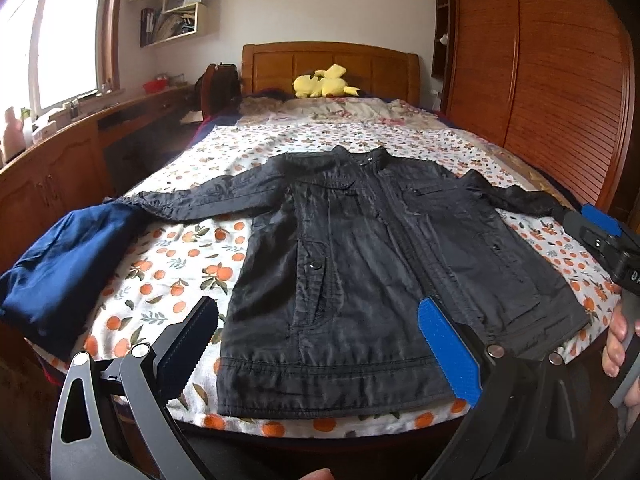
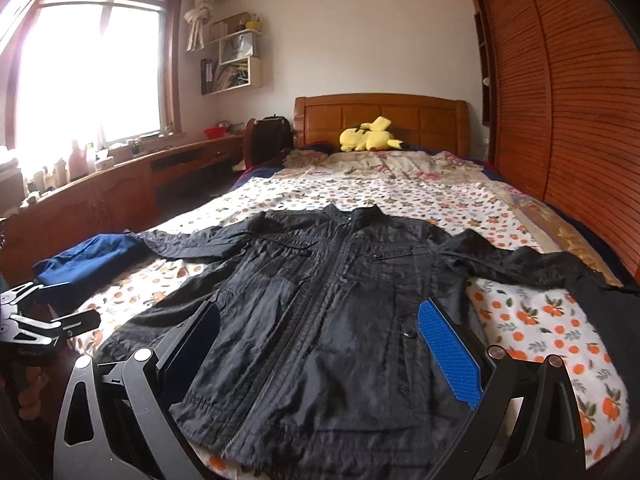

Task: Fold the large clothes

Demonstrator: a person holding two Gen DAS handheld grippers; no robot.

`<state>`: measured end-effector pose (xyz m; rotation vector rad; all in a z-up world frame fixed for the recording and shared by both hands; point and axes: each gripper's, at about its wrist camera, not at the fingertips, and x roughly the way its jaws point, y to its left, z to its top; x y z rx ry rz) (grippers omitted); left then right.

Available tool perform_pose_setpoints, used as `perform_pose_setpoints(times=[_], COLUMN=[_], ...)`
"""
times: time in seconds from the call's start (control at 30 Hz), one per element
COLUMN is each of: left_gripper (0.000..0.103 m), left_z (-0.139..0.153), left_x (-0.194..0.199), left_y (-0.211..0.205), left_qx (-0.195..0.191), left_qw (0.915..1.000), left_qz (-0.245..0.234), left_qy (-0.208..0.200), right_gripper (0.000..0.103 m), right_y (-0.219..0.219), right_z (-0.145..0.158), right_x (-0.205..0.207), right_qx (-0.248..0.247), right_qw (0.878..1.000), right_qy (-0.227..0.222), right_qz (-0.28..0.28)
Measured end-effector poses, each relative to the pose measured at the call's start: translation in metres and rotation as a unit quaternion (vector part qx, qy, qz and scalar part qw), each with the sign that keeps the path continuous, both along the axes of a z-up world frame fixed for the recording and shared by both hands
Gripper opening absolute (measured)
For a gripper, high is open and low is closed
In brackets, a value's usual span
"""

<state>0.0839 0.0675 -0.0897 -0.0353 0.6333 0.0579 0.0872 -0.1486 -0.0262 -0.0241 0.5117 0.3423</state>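
Jacket: a large black zip-front jacket of thin crinkled fabric (image 1: pixel 384 280) is laid flat, front up, on the bed; its hem is at the near edge and its collar is pointed toward the headboard.
Sleeves: both are spread outward; one is stretched toward the left edge of the bed, the other toward the right edge, where it is seen rumpled in the right wrist view.
Bed: a white sheet printed with oranges and leaves (image 1: pixel 176 264) is spread under the jacket; a wooden headboard (image 1: pixel 332 64) is seen at the far end.
Blue cloth: a folded navy-blue garment (image 1: pixel 60 268) is placed at the left edge of the bed, touching the cuff of the left sleeve.
Plush: a yellow soft toy (image 1: pixel 324 82) is laid against the headboard, well apart from the jacket.
Left hand-held gripper (image 1: pixel 320 356): held above the jacket's hem near the near edge, jaws spread wide, nothing held between the blue-padded fingers.
Right hand-held gripper (image 2: pixel 320 356): held over the lower front of the jacket, jaws likewise wide apart and empty; in the left wrist view it is seen at the right edge, gripped by a hand (image 1: pixel 618 340).
Surroundings: a slatted wooden wardrobe (image 2: pixel 568 120) is set along the right side of the bed, a window (image 2: pixel 92 72) on the left.
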Motion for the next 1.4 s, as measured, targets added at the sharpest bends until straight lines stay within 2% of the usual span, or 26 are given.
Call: perform_pose_setpoints(times=[0.2, 0.5, 0.7, 0.93, 1.1, 1.27, 1.4], left_gripper=[0.101, 0.101, 0.101, 0.101, 0.101, 0.089, 0.081], left_z=[-0.015, -0.028, -0.033, -0.048, -0.06, -0.072, -0.081], left_x=[0.024, 0.067, 0.094, 0.13, 0.156, 0.184, 0.212], left_y=[0.016, 0.063, 0.098, 0.136, 0.164, 0.189, 0.213], left_qx=[0.011, 0.006, -0.002, -0.002, -0.002, -0.028, -0.041], left_qw=[0.9997, 0.9992, 0.9987, 0.9965, 0.9944, 0.9913, 0.9877], left_qz=[-0.002, 0.009, 0.026, 0.045, 0.062, 0.072, 0.095], left_qy=[0.021, 0.039, 0.045, 0.07, 0.086, 0.107, 0.118], right_gripper=[0.096, 0.096, 0.096, 0.096, 0.096, 0.096, 0.096], right_y=[0.022, 0.056, 0.087, 0.119, 0.137, 0.143, 0.139], right_z=[-0.016, -0.042, -0.056, -0.067, -0.088, -0.12, -0.123], right_x=[0.032, 0.084, 0.117, 0.149, 0.164, 0.173, 0.18], right_qx=[0.0, 0.002, -0.004, -0.003, -0.016, -0.023, -0.003], right_qw=[1.0, 0.999, 0.997, 0.995, 0.993, 0.99, 0.989], right_qy=[0.01, 0.027, 0.033, 0.034, 0.041, 0.071, 0.084], right_qz=[0.016, 0.041, 0.068, 0.097, 0.111, 0.123, 0.126])
